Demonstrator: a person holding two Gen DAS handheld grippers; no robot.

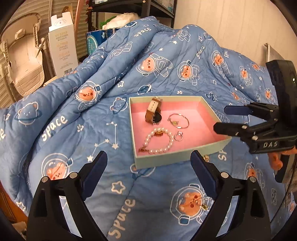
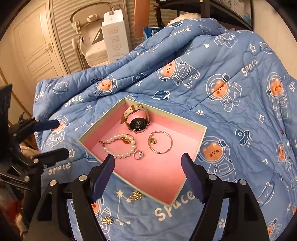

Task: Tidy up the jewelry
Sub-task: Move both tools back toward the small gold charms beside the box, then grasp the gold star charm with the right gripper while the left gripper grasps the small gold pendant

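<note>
A pale green box (image 1: 178, 158) with a pink lining (image 2: 148, 172) sits on the blue quilt. Inside lie a watch with a brown strap (image 1: 153, 112) (image 2: 136, 120), a thin bangle with a charm (image 1: 178, 120) (image 2: 160, 141), a pearl bracelet (image 1: 159, 141) (image 2: 121, 146) and a small ring (image 1: 179, 137) (image 2: 138, 154). Two gold earrings lie outside on the quilt (image 2: 136, 195) (image 2: 107, 220); they also show in the left wrist view (image 1: 206, 158) (image 1: 204, 206). My left gripper (image 1: 149, 172) is open and empty before the box. My right gripper (image 2: 148, 176) is open and empty over the box's near corner.
The quilt (image 1: 92, 129) is bunched into a ridge behind the box. A white carton (image 1: 63, 46), a folded chair (image 1: 20, 61) and a dark shelf (image 1: 130, 11) stand beyond it. A white door (image 2: 35, 48) is at the far left.
</note>
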